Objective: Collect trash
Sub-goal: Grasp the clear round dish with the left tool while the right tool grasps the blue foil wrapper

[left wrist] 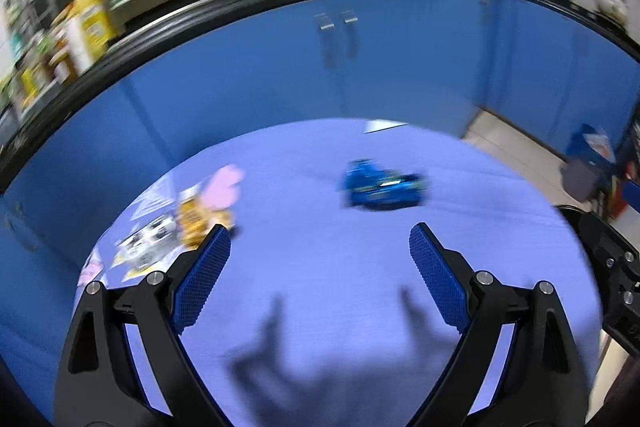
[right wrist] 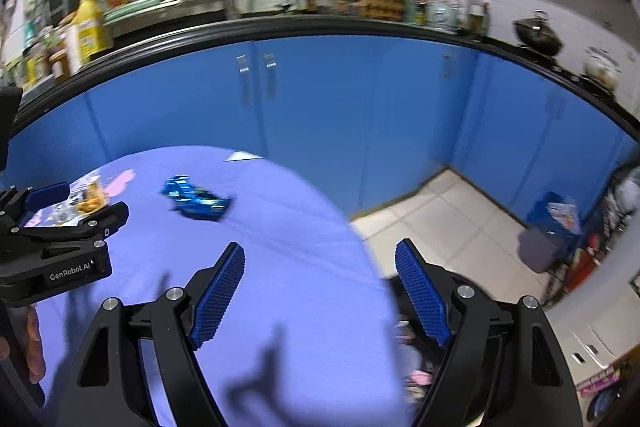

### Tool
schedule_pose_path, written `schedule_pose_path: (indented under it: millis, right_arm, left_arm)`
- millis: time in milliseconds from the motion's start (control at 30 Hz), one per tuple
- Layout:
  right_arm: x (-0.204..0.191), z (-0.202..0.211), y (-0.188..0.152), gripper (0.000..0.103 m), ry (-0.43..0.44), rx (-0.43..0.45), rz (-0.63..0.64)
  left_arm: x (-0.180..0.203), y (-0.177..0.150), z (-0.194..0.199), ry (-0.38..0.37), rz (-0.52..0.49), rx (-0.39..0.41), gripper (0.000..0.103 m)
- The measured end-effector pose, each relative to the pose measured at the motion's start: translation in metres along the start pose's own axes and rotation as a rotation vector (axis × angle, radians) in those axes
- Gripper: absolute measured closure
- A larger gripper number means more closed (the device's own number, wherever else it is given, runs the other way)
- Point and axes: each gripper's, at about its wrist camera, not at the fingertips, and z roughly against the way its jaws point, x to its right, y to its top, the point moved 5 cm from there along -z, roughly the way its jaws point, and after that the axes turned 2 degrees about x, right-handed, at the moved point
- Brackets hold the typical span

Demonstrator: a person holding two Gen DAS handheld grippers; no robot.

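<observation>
Blue wrapper (left wrist: 382, 187) blurred on purple cloth (left wrist: 320, 267), print unreadable. Left gripper (left wrist: 320, 247) and right gripper (right wrist: 320, 263) spread wide, empty. Yellow packet (left wrist: 196, 221) partly hidden behind a fingertip.

bright indoor light | motion blur throughout | fisheye bending at edges | dark shadows on tablecloth (left wrist: 320, 307)
</observation>
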Motion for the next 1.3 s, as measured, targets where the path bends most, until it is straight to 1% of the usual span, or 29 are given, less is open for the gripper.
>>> schedule_pose_path:
  millis: [67,167,300,367,433,533,633,767,800,867,900,933,967,1000,1033,1100,1200,1300]
  right_arm:
    - [-0.021,-0.01,0.003,0.027,0.026,-0.015,0.018]
    - [-0.05,-0.027,0.005,0.027,0.054,-0.037,0.042]
    - [-0.076,-0.052,0.012,0.027,0.062,-0.07,0.063]
    - [-0.084,-0.063,0.015,0.027,0.064,-0.083,0.077]
    - [-0.095,-0.078,0.017,0.027,0.074,-0.107,0.104]
    - [-0.106,-0.095,0.015,0.027,0.066,-0.129,0.153]
    - [-0.116,-0.116,0.015,0.027,0.059,-0.156,0.197]
    - [-0.119,-0.138,0.017,0.028,0.068,-0.183,0.2]
    - [-0.119,-0.141,0.016,0.031,0.076,-0.19,0.196]
    - [-0.119,-0.145,0.014,0.054,0.105,-0.215,0.188]
    - [-0.121,-0.145,0.013,0.06,0.136,-0.214,0.182]
    - [-0.123,-0.144,0.013,0.071,0.148,-0.215,0.185]
    - [-0.125,-0.144,0.012,0.077,0.158,-0.216,0.192]
    - [-0.129,-0.14,0.009,0.08,0.168,-0.214,0.202]
    - [-0.132,-0.138,0.008,0.083,0.181,-0.212,0.206]
    - [-0.135,-0.13,0.005,0.085,0.203,-0.199,0.209]
    - [-0.138,-0.116,0.005,0.085,0.229,-0.182,0.206]
    - [-0.138,-0.097,0.005,0.085,0.242,-0.161,0.213]
  left_arm:
    - [-0.03,-0.008,-0.009,0.022,0.044,-0.025,0.013]
    - [-0.063,-0.019,-0.023,0.036,0.095,-0.065,0.013]
    - [-0.092,-0.037,-0.042,0.03,0.149,-0.116,0.013]
    - [-0.1,-0.046,-0.052,0.026,0.158,-0.137,0.013]
    - [-0.1,-0.05,-0.059,0.023,0.161,-0.152,0.013]
    - [-0.104,-0.057,-0.071,0.015,0.178,-0.175,0.012]
    - [-0.103,-0.054,-0.075,0.003,0.205,-0.175,0.013]
    - [-0.102,-0.047,-0.083,0.01,0.196,-0.18,0.013]
    - [-0.102,-0.046,-0.084,0.013,0.197,-0.179,0.015]
    - [-0.103,-0.045,-0.083,0.015,0.201,-0.173,0.021]
    - [-0.103,-0.045,-0.082,0.016,0.198,-0.167,0.028]
    - [-0.103,-0.044,-0.081,0.014,0.195,-0.16,0.036]
    - [-0.103,-0.044,-0.079,0.014,0.193,-0.15,0.043]
    - [-0.104,-0.044,-0.078,0.013,0.193,-0.143,0.06]
    - [-0.106,-0.045,-0.075,0.011,0.195,-0.14,0.062]
    - [-0.108,-0.047,-0.072,-0.011,0.212,-0.142,0.062]
    - [-0.116,-0.049,-0.066,-0.048,0.241,-0.137,0.062]
    - [-0.119,-0.052,-0.053,-0.065,0.254,-0.122,0.062]
